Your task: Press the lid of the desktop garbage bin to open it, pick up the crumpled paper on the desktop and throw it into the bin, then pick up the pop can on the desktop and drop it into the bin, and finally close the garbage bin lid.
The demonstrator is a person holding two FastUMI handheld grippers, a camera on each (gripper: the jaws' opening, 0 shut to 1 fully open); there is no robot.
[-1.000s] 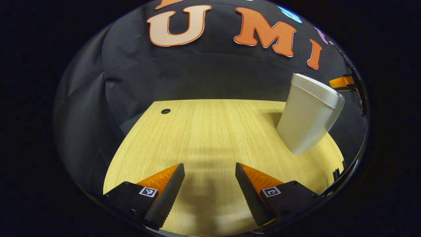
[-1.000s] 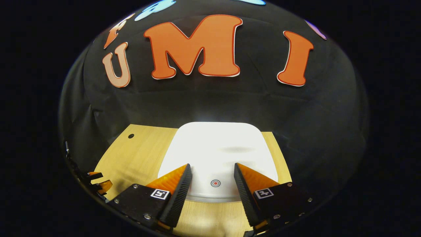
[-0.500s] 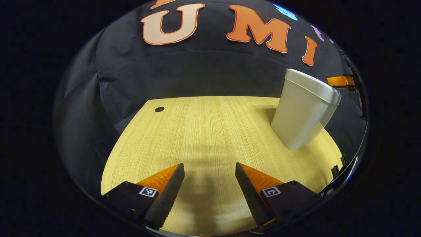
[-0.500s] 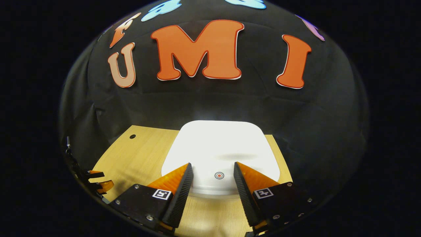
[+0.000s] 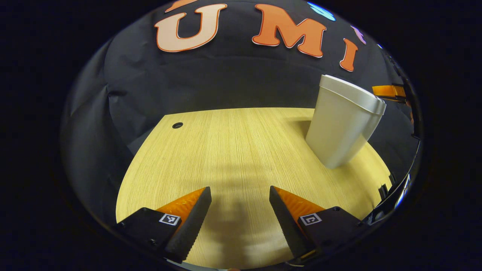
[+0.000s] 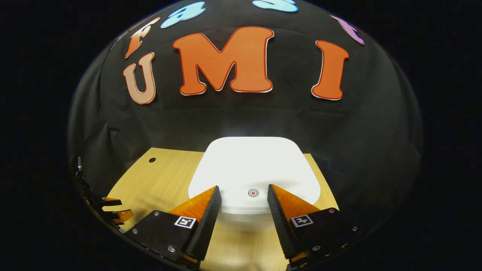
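The right tongs [image 6: 241, 205] have risen above the bin lid [image 6: 254, 171], both tongs spread, empty.

Right gripper [image 6: 241, 195] higher above lid [image 6: 254, 171].

I read no words or numbers. A small red ring sign sits on the bin lid [image 6: 253, 193], low centre of the right gripper view. Square black-and-white markers sit on the finger mounts at the bottom of both views.
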